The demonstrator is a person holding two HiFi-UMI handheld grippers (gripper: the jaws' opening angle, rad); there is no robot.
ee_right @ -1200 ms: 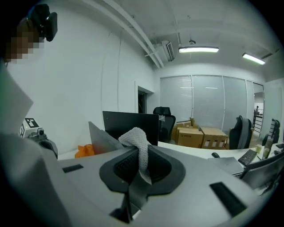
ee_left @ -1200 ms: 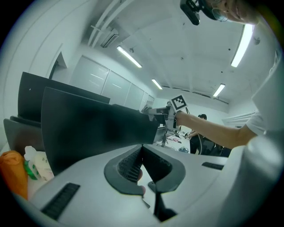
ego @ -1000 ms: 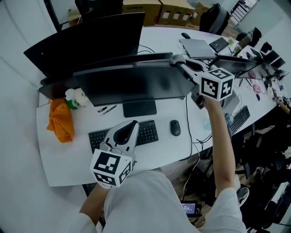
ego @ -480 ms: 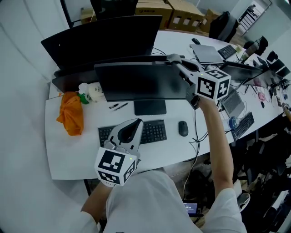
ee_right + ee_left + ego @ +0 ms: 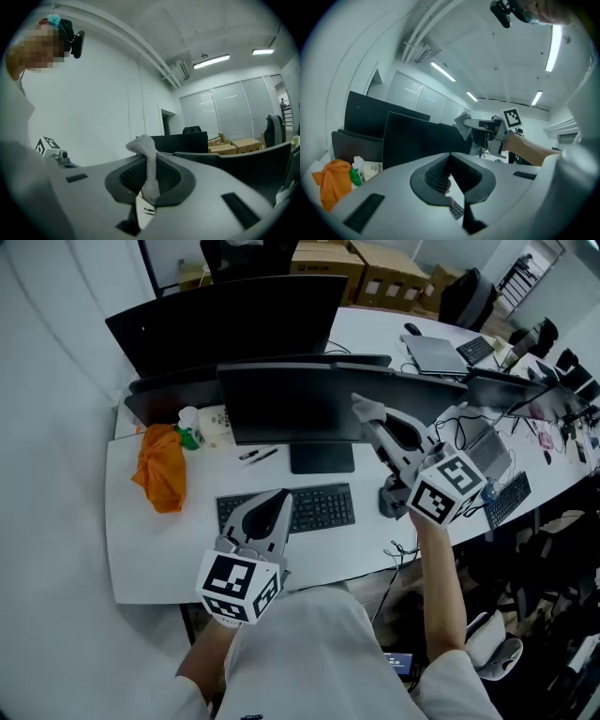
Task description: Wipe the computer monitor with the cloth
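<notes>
The black monitor [image 5: 286, 404] stands mid-desk with a dark screen; it also shows in the left gripper view [image 5: 417, 140]. My right gripper [image 5: 371, 420] is shut on a grey cloth [image 5: 360, 406] and hangs just in front of the screen's right part; whether the cloth touches the screen I cannot tell. In the right gripper view the cloth [image 5: 147, 161] sticks up from between the jaws. My left gripper [image 5: 274, 499] hovers over the keyboard [image 5: 314, 507], jaws shut with nothing in them [image 5: 450, 158].
An orange cloth [image 5: 161, 468] and a green-capped bottle [image 5: 191, 427] sit at the desk's left. Pens [image 5: 258, 455] lie before the monitor stand. A second monitor [image 5: 234, 320] stands behind. More monitors, a laptop [image 5: 439, 352] and cables crowd the right.
My right gripper with the cloth has come down from the monitor's upper right edge and back toward me. The left gripper has stayed over the keyboard.
</notes>
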